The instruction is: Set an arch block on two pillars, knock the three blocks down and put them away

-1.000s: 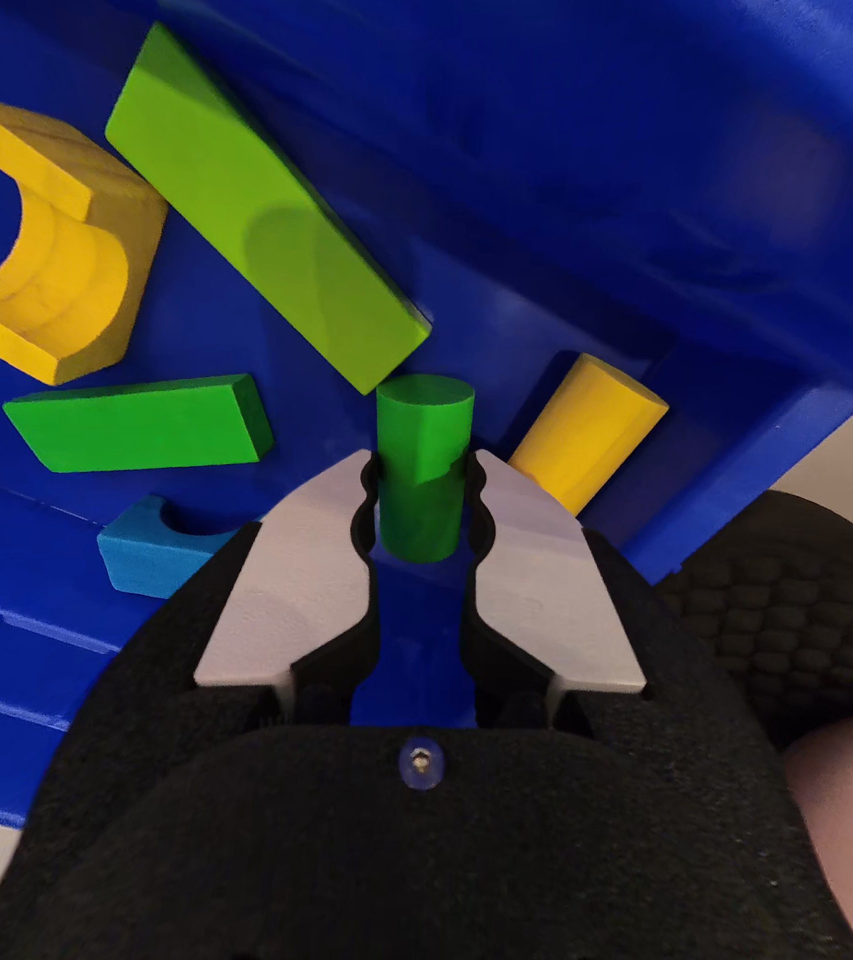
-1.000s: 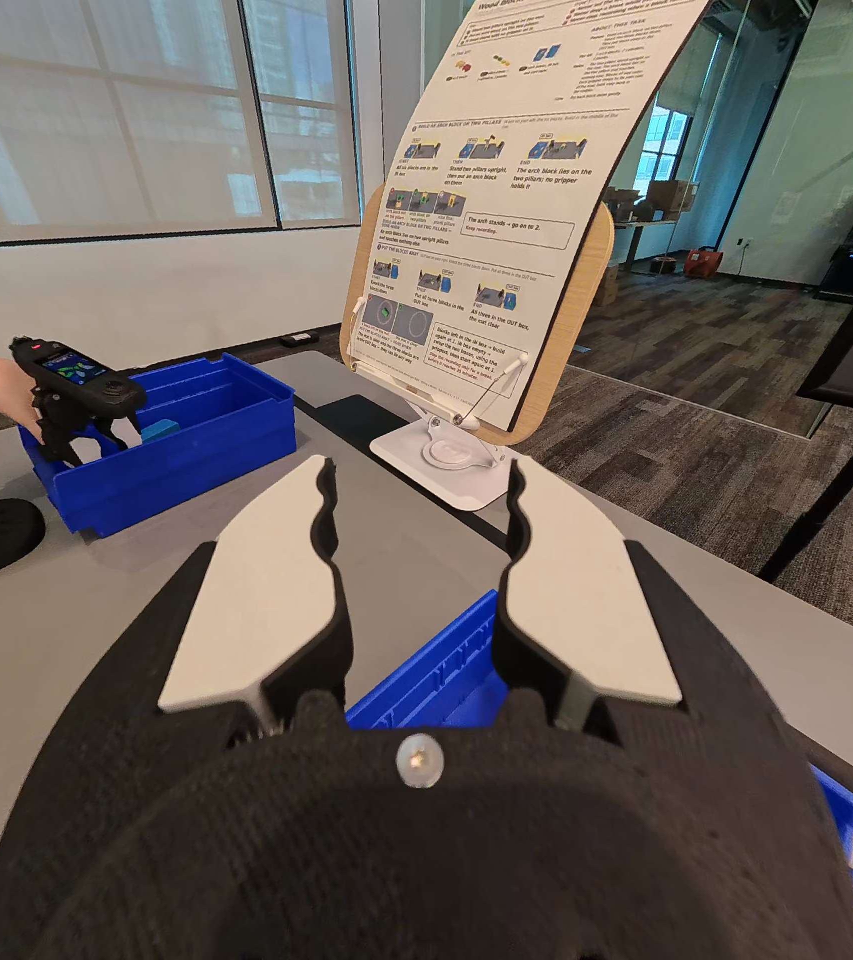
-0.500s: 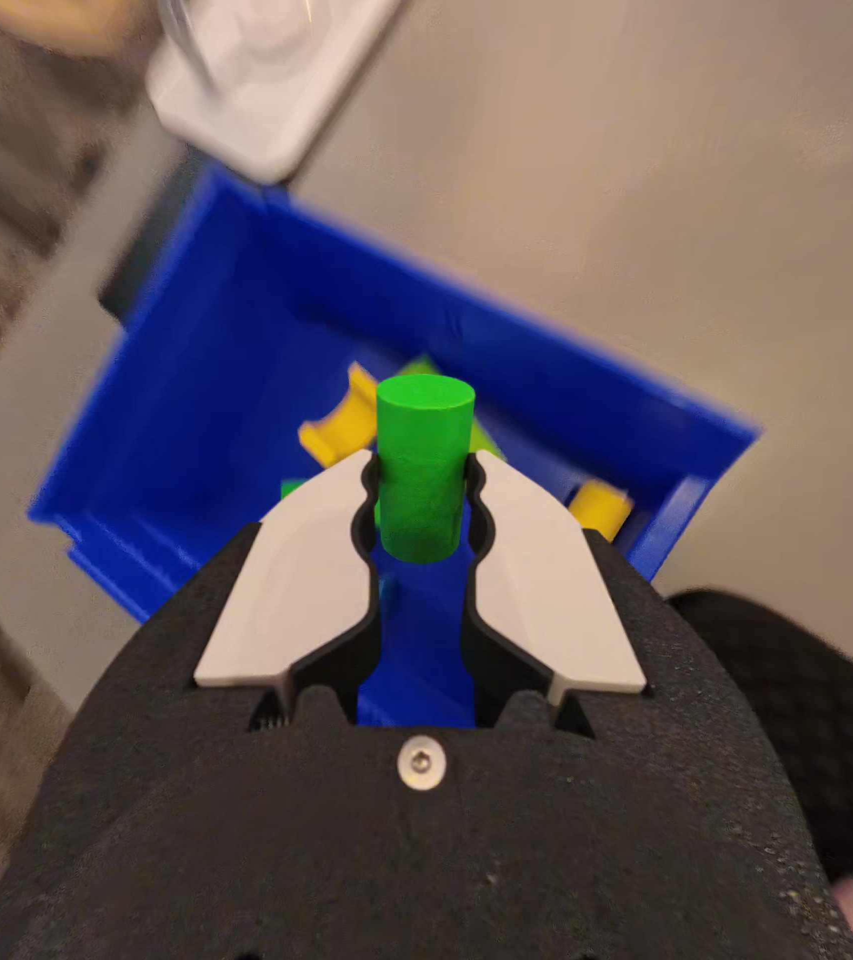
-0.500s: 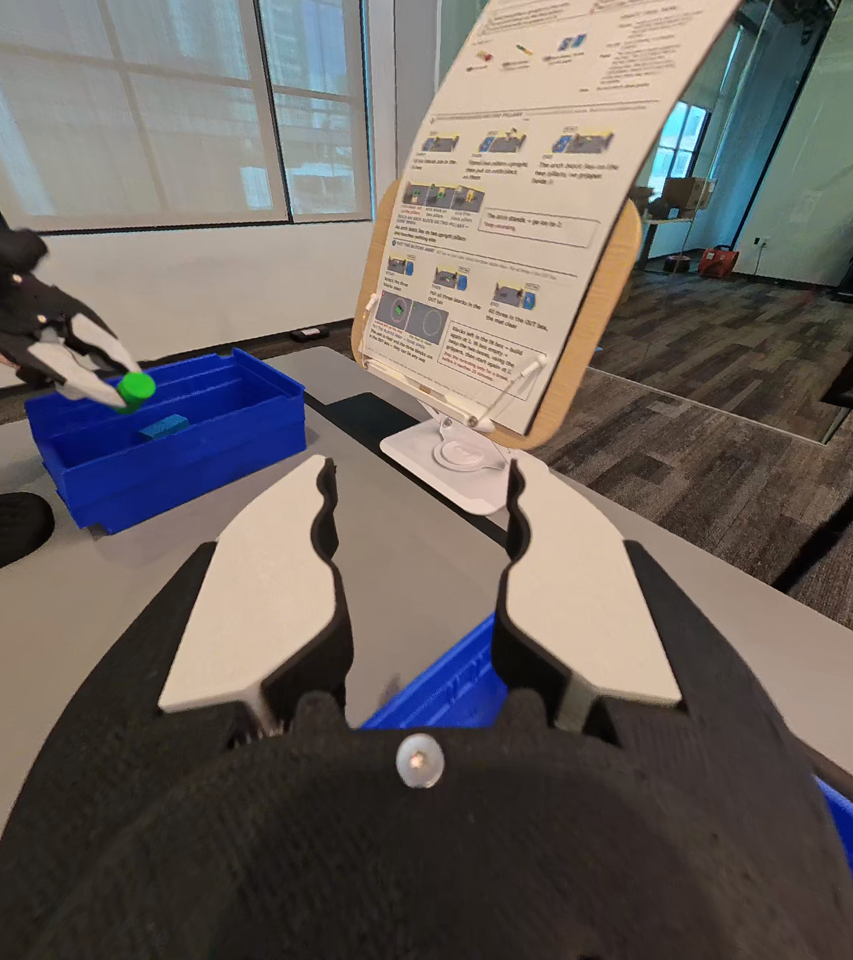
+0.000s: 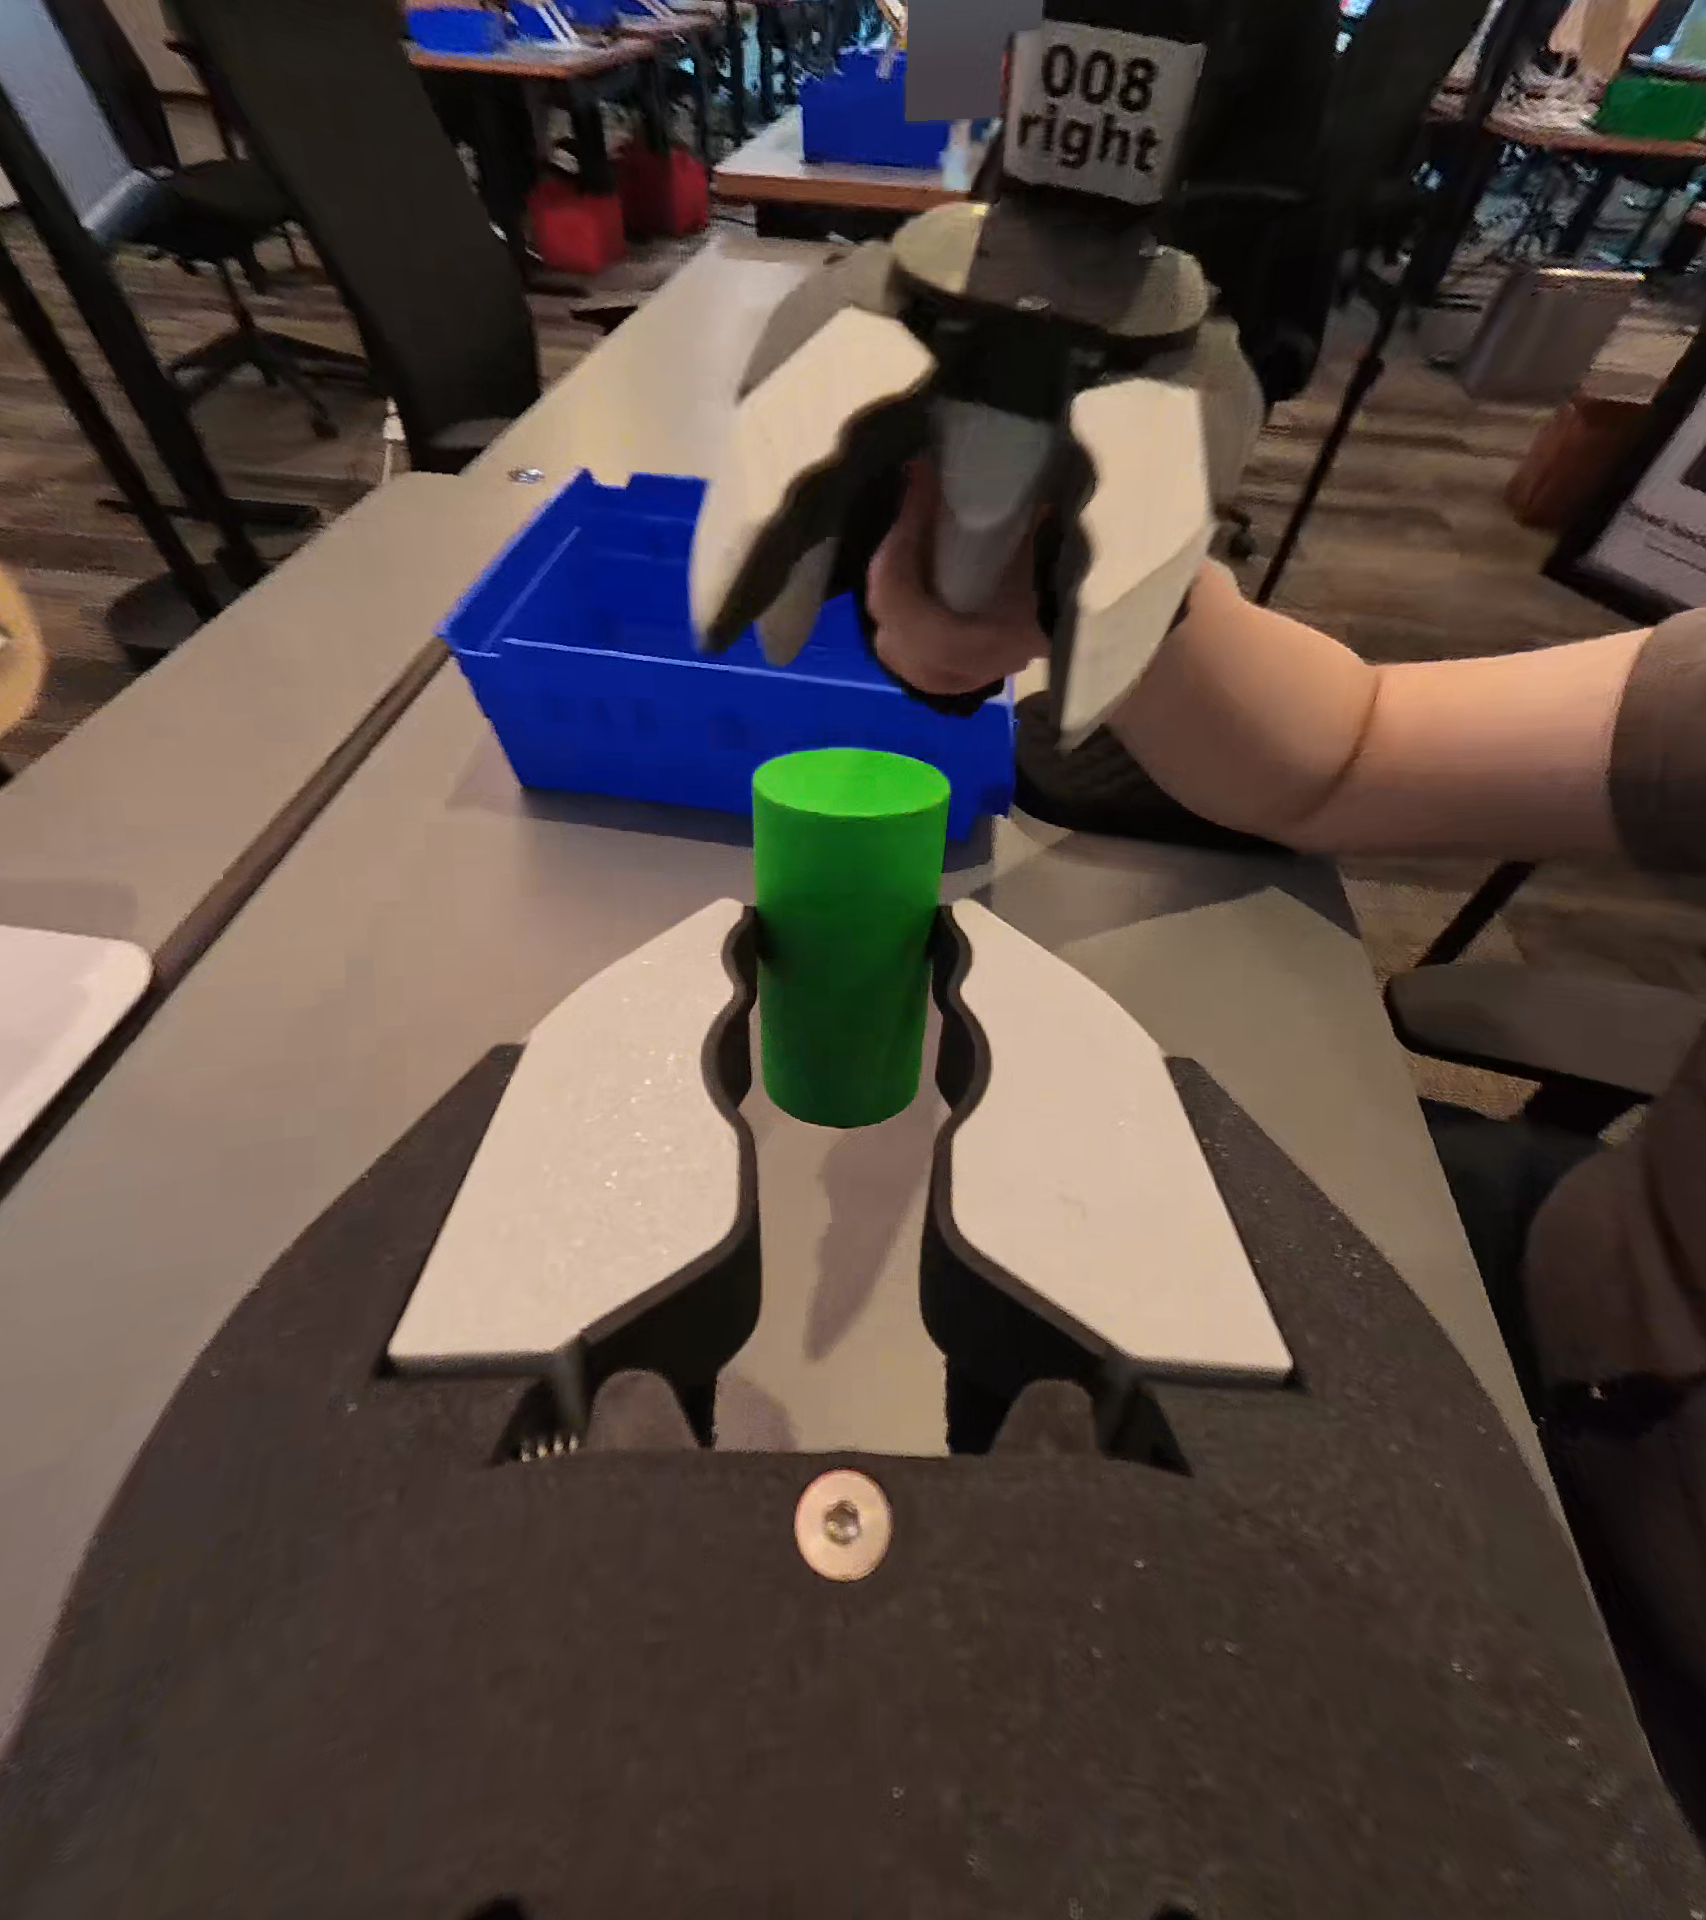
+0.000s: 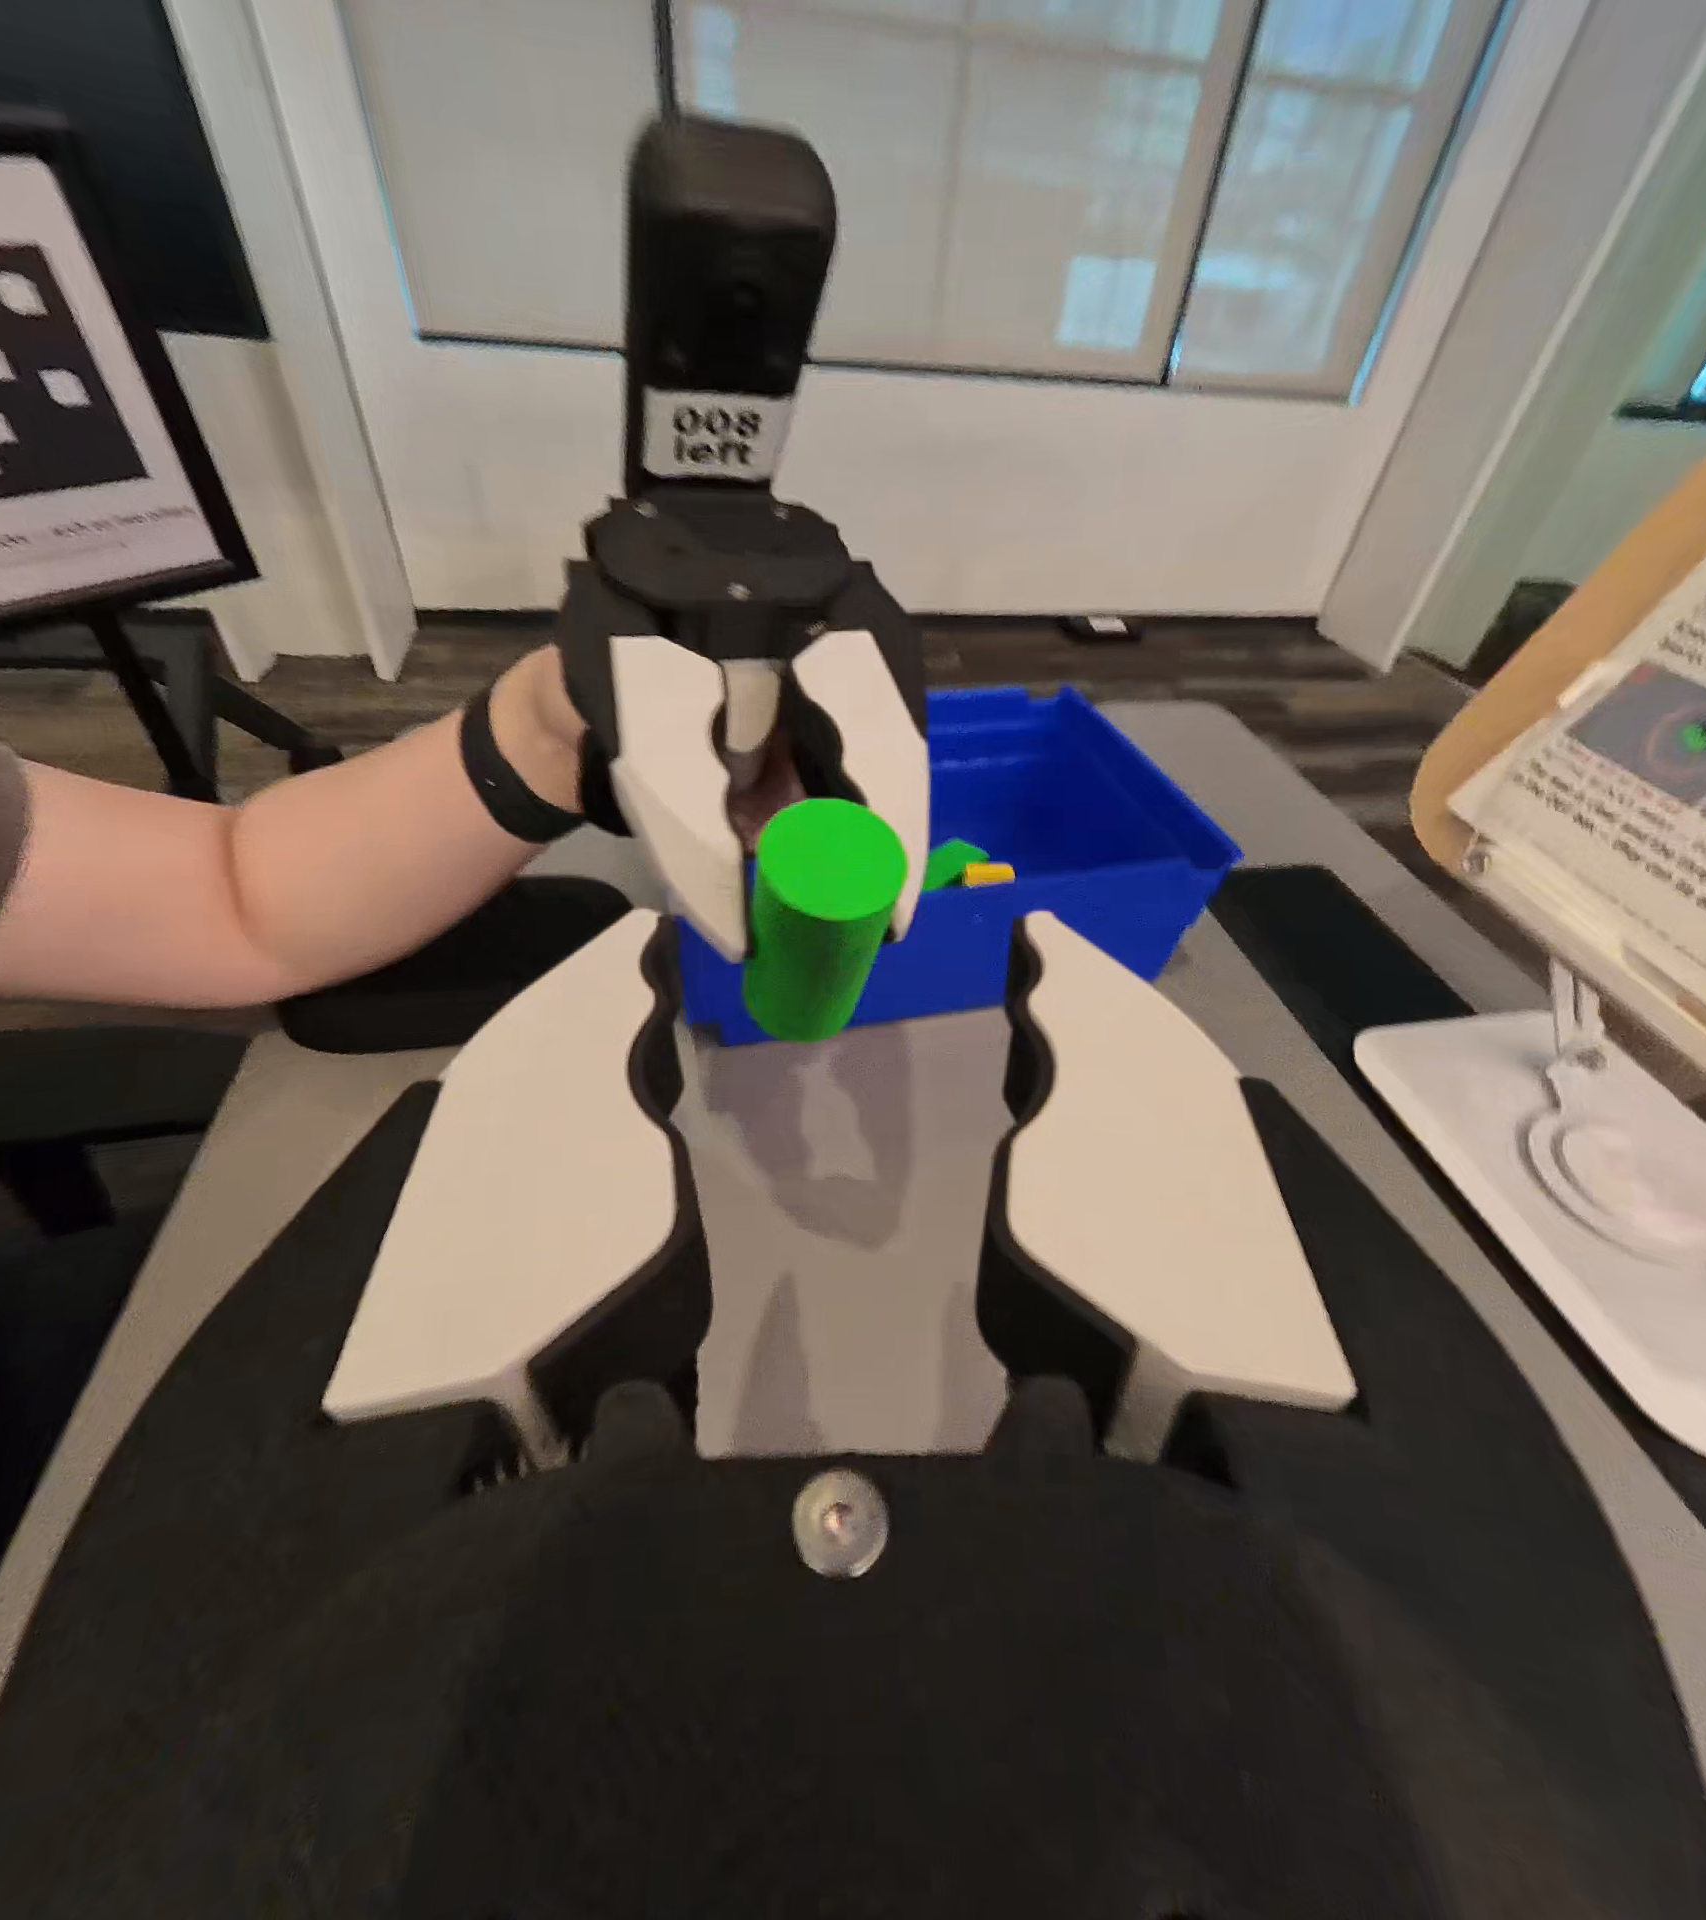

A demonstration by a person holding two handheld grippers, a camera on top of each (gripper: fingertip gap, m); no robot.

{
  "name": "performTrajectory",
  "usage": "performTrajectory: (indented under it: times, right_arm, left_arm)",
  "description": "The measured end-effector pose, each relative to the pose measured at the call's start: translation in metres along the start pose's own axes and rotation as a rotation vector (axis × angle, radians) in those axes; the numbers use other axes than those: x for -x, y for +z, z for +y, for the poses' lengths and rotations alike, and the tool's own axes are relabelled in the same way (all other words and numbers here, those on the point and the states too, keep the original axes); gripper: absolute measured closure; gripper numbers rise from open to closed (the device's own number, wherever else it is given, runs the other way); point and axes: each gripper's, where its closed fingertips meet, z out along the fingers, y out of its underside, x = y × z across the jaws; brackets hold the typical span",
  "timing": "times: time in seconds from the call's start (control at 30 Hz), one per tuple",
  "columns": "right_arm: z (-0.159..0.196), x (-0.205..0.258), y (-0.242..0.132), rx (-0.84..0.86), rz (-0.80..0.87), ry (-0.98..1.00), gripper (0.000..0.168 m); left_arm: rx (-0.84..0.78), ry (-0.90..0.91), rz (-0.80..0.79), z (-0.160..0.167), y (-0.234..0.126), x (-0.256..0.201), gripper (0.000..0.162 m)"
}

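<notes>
My left gripper [image 5: 844, 925] is shut on a green cylinder block [image 5: 844, 945] and holds it above the grey table, in the middle between the two bins. It shows in the right wrist view too, the left gripper [image 6: 807, 914] with the green cylinder [image 6: 818, 920] tilted in its jaws. My right gripper [image 6: 838, 966] is open and empty, facing the left one; in the left wrist view the right gripper [image 5: 916, 665] hangs open over a blue bin [image 5: 620, 717]. The other blue bin [image 6: 1119, 862] holds a green and a yellow block [image 6: 984, 873].
A white stand [image 6: 1597, 1195] with an instruction sheet on a wooden board [image 6: 1555, 665] is on the table's right side. A black pad [image 6: 454, 961] lies by the left forearm. Chairs and other desks stand beyond the table.
My left gripper has lifted the green cylinder out of the blue bin and carried it over the middle of the table. My right gripper has turned to face it, still open.
</notes>
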Motion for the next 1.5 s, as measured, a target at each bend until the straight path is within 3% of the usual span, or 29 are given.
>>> performTrajectory:
  times: [0.23, 0.3, 0.33, 0.37, 0.43, 0.53, 0.6, 0.7, 0.87, 1.03, 1.4, 1.5]
  right_arm:
    - [0.026, 0.016, 0.015, 0.108, -0.131, 0.058, 0.135]
    - [0.033, 0.013, 0.018, 0.138, -0.116, 0.051, 0.135]
    - [0.038, 0.006, 0.019, 0.160, -0.082, 0.051, 0.136]
    - [0.047, -0.006, 0.019, 0.190, -0.019, 0.059, 0.136]
    - [0.073, -0.046, 0.017, 0.270, 0.184, 0.100, 0.135]
    - [0.132, -0.101, 0.005, 0.426, 0.453, 0.192, 0.135]
    - [0.157, -0.107, 0.009, 0.434, 0.458, 0.292, 0.135]
    - [0.165, -0.105, 0.025, 0.351, 0.427, 0.358, 0.136]
    - [0.173, -0.107, 0.041, 0.367, 0.450, 0.224, 0.135]
    - [0.191, -0.104, 0.049, 0.430, 0.428, 0.227, 0.135]
    - [0.187, -0.105, 0.047, 0.387, 0.415, 0.267, 0.125]
    - [0.182, -0.106, 0.044, 0.366, 0.409, 0.279, 0.125]
  left_arm:
    - [0.063, 0.047, 0.044, 0.010, 0.017, -0.013, 0.130]
    - [0.110, 0.041, 0.028, 0.019, 0.014, -0.009, 0.129]
    - [0.164, 0.027, -0.003, 0.026, 0.009, -0.003, 0.119]
    - [0.228, 0.012, -0.052, 0.035, 0.001, 0.007, 0.106]
    - [0.365, 0.016, -0.229, 0.056, -0.029, 0.037, 0.105]
    - [0.637, -0.017, -0.371, 0.106, -0.091, 0.059, 0.114]
    - [0.809, -0.078, -0.341, 0.146, -0.127, 0.051, 0.119]
    - [0.899, -0.136, -0.385, 0.177, -0.158, 0.060, 0.117]
    - [0.980, -0.266, -0.268, 0.208, -0.149, 0.055, 0.121]
    - [1.097, -0.320, -0.166, 0.234, -0.142, 0.043, 0.118]
    - [1.083, -0.301, -0.109, 0.235, -0.136, 0.039, 0.123]
    - [1.046, -0.362, -0.038, 0.234, -0.130, 0.030, 0.138]
